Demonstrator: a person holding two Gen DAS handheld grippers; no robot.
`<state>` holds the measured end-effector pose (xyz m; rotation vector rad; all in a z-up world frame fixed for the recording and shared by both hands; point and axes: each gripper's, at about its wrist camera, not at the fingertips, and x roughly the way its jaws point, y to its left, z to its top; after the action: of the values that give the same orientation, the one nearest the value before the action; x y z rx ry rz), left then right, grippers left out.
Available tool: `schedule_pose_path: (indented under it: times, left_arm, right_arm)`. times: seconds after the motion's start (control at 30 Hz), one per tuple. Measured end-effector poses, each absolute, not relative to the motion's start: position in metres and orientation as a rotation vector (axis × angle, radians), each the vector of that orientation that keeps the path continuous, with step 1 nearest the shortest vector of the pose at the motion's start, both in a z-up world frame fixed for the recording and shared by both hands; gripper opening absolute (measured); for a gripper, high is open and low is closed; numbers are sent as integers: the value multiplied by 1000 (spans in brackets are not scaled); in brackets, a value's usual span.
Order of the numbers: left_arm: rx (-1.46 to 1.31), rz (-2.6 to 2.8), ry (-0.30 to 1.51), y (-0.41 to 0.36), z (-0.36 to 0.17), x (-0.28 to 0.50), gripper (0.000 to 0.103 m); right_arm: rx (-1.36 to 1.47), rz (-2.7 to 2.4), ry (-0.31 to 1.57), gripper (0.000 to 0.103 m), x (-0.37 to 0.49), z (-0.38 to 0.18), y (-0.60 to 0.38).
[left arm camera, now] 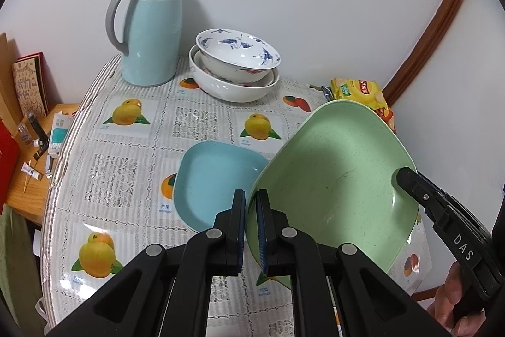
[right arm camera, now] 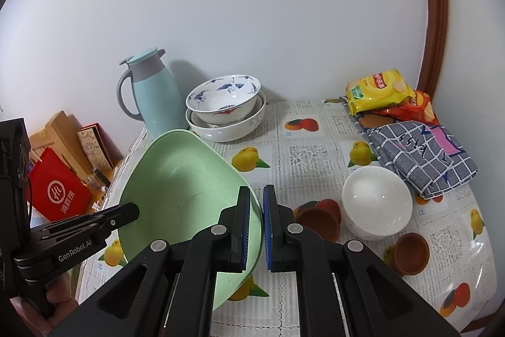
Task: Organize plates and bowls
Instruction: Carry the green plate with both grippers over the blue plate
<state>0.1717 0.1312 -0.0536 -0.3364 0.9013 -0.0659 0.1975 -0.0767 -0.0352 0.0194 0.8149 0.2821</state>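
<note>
Two grippers, "DAS" right gripper (left arm camera: 398, 179) and "GenRobot.AI" left gripper (left arm camera: 251, 229), clamp the green plate (left arm camera: 334, 179).

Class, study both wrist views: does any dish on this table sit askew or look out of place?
Yes. The green plate is tilted steeply off the table, pinched at opposite rims by the left gripper and right gripper. The top patterned bowl sits slightly crooked in its stack. Nothing looks spilled or broken.
</note>
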Motion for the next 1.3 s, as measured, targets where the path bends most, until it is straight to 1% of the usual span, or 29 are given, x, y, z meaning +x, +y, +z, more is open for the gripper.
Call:
schedule_pose_path:
  times: [0.47, 1.07, 1.3]
  left_arm:
    - [-368, -25, 951, 152, -81, 184, 8]
    - [-417, 63, 1074, 176, -140, 219, 8]
    - [-422, 64, 1092, 179, -151, 228, 8]
  right_arm:
    - [-5, 316, 864, 9, 218, -60, -52]
    - [-21, 381, 991, 10, 270, -122, -20]
    - [-60, 394, 1016, 9, 292, -136, -10]
